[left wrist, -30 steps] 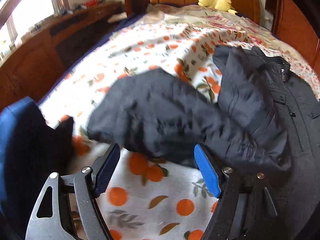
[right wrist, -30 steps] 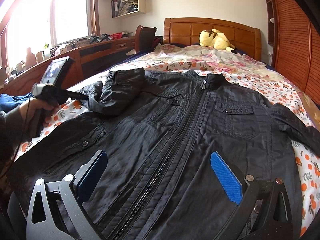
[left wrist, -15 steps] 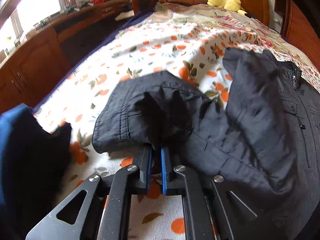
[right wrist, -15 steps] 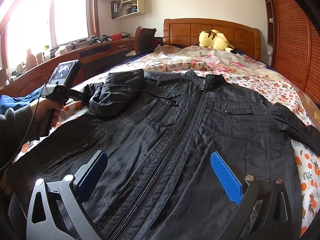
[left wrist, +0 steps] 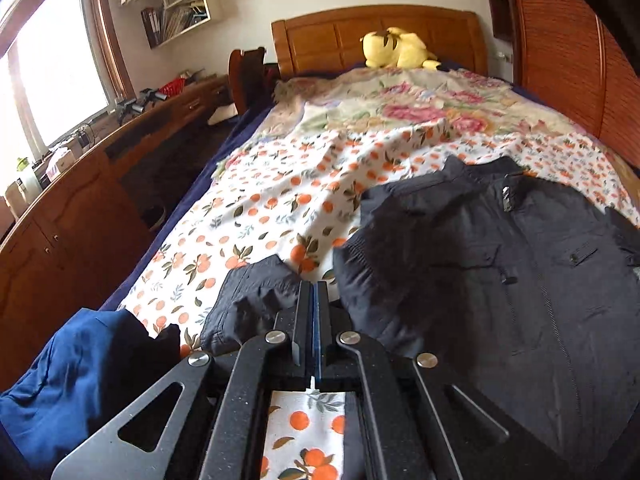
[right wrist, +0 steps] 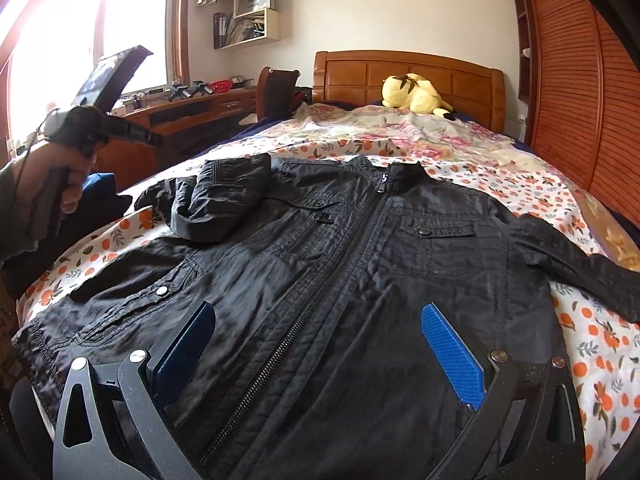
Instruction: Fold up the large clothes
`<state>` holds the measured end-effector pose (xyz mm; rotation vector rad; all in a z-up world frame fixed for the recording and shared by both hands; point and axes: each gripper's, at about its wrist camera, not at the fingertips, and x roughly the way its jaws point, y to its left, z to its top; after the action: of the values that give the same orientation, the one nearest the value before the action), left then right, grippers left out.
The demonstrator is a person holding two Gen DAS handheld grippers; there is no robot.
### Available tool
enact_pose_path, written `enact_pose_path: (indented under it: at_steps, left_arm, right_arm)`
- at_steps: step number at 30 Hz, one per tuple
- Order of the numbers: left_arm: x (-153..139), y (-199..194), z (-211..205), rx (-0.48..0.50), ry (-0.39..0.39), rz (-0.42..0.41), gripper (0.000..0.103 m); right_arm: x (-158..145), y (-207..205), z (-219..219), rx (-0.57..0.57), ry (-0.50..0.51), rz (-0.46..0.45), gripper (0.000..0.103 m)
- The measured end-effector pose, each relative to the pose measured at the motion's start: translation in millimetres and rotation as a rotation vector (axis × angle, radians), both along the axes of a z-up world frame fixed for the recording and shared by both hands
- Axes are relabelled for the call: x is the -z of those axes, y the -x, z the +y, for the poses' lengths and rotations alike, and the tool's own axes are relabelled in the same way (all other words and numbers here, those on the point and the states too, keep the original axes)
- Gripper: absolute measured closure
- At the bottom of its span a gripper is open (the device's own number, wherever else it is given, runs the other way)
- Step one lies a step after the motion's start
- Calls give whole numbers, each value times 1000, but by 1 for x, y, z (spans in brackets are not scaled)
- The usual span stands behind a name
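Black zip jacket [right wrist: 360, 280] fills mid-frame on the orange-print sheet [right wrist: 592, 332], left gripper [left wrist: 314, 300] clenched empty beside its sleeve [left wrist: 256, 300], right gripper [right wrist: 320, 352] spread wide above the hem.

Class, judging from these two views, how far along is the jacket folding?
Done: black jacket lies zipped, front up on the bed, one sleeve bunched onto its chest. In hand: nothing; left gripper shut empty, right gripper open over the hem. Left: outstretched sleeve, body folds.

Jacket [right wrist: 340, 280] hem cut off at btm edge; left tongs [left wrist: 314, 320] hide part of the sleeve cuff [left wrist: 256, 300].
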<state>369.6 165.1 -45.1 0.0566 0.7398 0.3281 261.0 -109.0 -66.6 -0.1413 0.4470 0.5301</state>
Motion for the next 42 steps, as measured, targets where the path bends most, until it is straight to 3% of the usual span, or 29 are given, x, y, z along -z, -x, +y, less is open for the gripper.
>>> enact_pose_path:
  at_steps: [3, 5, 8, 9, 19, 21, 22, 23, 28, 31, 36, 42]
  left_arm:
    - [3, -1, 11, 2, 62, 25, 100]
    - [10, -2, 17, -7, 70, 35, 64]
    - [25, 1, 38, -41, 113, 49, 42]
    - [33, 0, 47, -60, 121, 54, 40]
    - [96, -24, 110, -152, 153, 112, 43]
    - [105, -30, 120, -140, 184, 132, 61]
    - [106, -31, 121, -131, 202, 133, 77]
    - [105, -31, 122, -121, 213, 123, 83]
    - [61, -21, 93, -83, 99, 24, 89]
    - [18, -11, 55, -14, 42, -39, 89]
    - [-34, 10, -8, 107, 32, -116, 89]
    - [-63, 41, -92, 267, 40, -164, 89]
  right_arm:
    - [-1, 2, -1, -2, 0, 0, 0]
    - [-1, 3, -1, -4, 6, -6, 0]
    - [1, 1, 0, -7, 14, -2, 0]
    - [1, 0, 1, -8, 14, 0, 0]
    - [6, -11, 13, -17, 45, 42, 0]
    - [5, -12, 13, -19, 47, 49, 0]
    - [5, -12, 13, -18, 48, 49, 0]
    - [4, -11, 13, -17, 51, 48, 0]
    - [-1, -6, 10, -13, 45, 37, 0]
    - [-4, 2, 4, -7, 41, 23, 0]
    - [-12, 16, -21, 22, 17, 3, 0]
    - [-22, 34, -52, 75, -11, -22, 0]
